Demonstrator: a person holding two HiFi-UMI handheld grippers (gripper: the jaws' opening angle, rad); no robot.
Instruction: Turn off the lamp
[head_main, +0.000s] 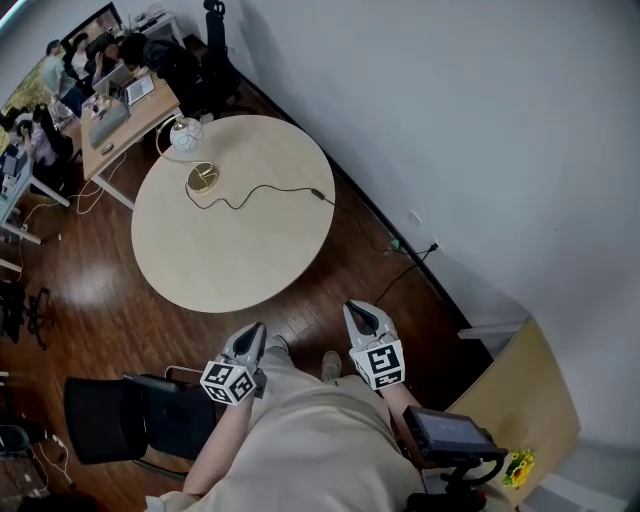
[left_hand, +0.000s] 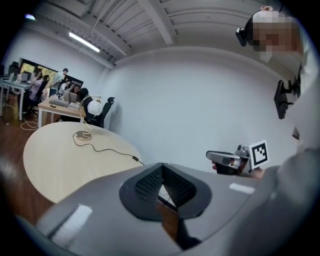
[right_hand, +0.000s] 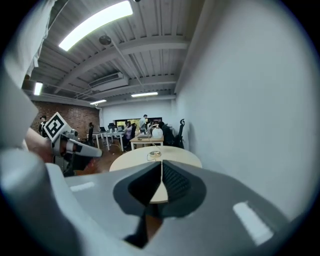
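Nearest, at the lower centre of the head view, the left gripper (head_main: 253, 329) and the right gripper (head_main: 359, 309) are held side by side in front of the person, over the wooden floor (head_main: 330, 290) and short of the near edge of the round tabletop (head_main: 230, 255). In the left gripper view the fingers (left_hand: 147, 182) are pressed together at the tips with nothing between them. In the right gripper view the fingers (right_hand: 175, 182) are likewise pressed together and empty. Farther off, a dark cord (head_main: 262, 188) crosses the tabletop. It carries a small dark inline piece (head_main: 318, 194) near the right edge, which is probably the switch, though this cannot be confirmed. At the far edge, toward the upper left of the frame, stands the lamp (head_main: 186, 133), with a white globe above a round brass base (head_main: 202, 178). It is well apart from both grippers. Under the bright room lighting, no view settles whether the globe is lit. The scene therefore fits two stages: grippers closed for an approach to a lit lamp, or grippers clear of a lamp that is already dark. Neither gripper is within reach of the lamp or the cord. The lamp's state must be established before any move is chosen.
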